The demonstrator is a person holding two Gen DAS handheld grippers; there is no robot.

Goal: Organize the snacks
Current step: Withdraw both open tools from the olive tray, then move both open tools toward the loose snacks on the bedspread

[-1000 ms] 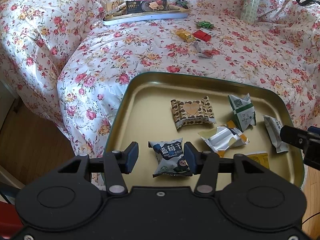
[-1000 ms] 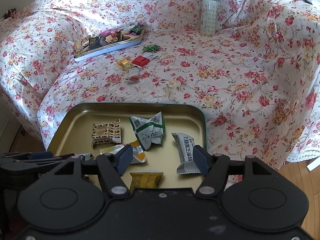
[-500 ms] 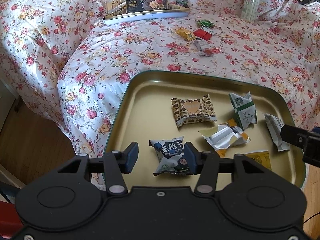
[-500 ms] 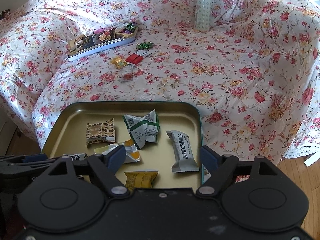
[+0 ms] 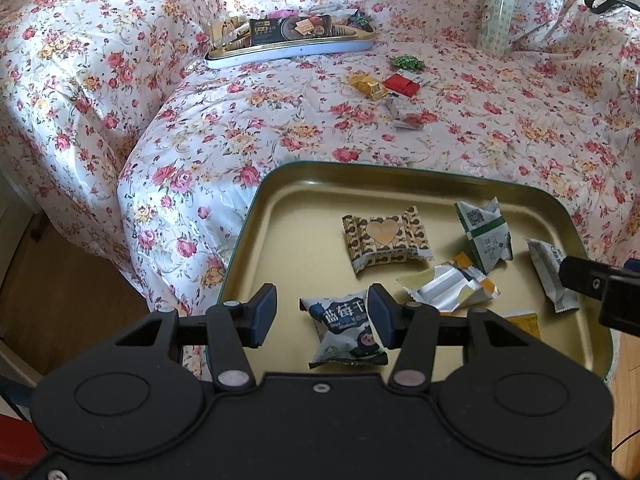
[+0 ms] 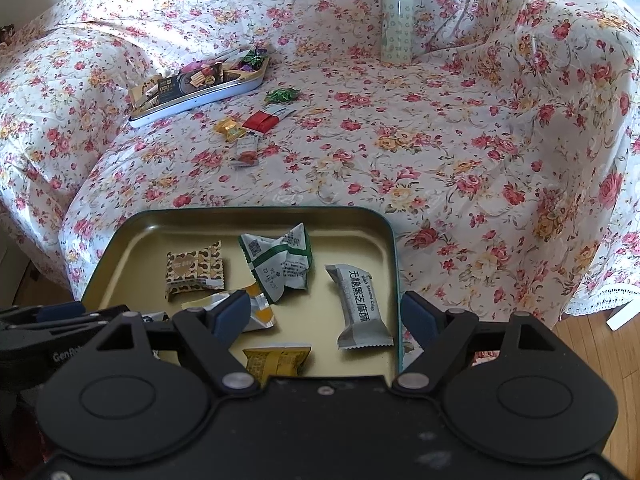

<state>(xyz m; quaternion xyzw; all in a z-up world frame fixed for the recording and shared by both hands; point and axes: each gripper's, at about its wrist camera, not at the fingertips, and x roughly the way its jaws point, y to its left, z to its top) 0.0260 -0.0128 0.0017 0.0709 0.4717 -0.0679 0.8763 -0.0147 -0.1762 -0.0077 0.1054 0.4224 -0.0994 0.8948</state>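
A gold tray with a green rim (image 5: 280, 216) (image 6: 132, 240) lies on the floral bed and holds several snack packs. My left gripper (image 5: 322, 318) is open above the tray's near left part, with a blue-and-white pack (image 5: 344, 332) beside its right finger. My right gripper (image 6: 326, 316) is wide open over the tray's near right corner, above a grey-white bar (image 6: 358, 306) and a yellow pack (image 6: 276, 360). A brown heart pack (image 5: 386, 240) (image 6: 194, 274) and a green-white pack (image 5: 484, 236) (image 6: 280, 266) lie further in.
A white tray of snacks (image 5: 288, 46) (image 6: 196, 88) sits far back. Loose candies lie on the bed: green (image 6: 282, 95), red (image 6: 262, 120), yellow (image 6: 229, 129). A pale green bottle (image 6: 396, 20) stands behind. Wooden floor (image 5: 60, 280) is at the left.
My right gripper has opened wider and drawn back slightly. The left gripper has barely moved.
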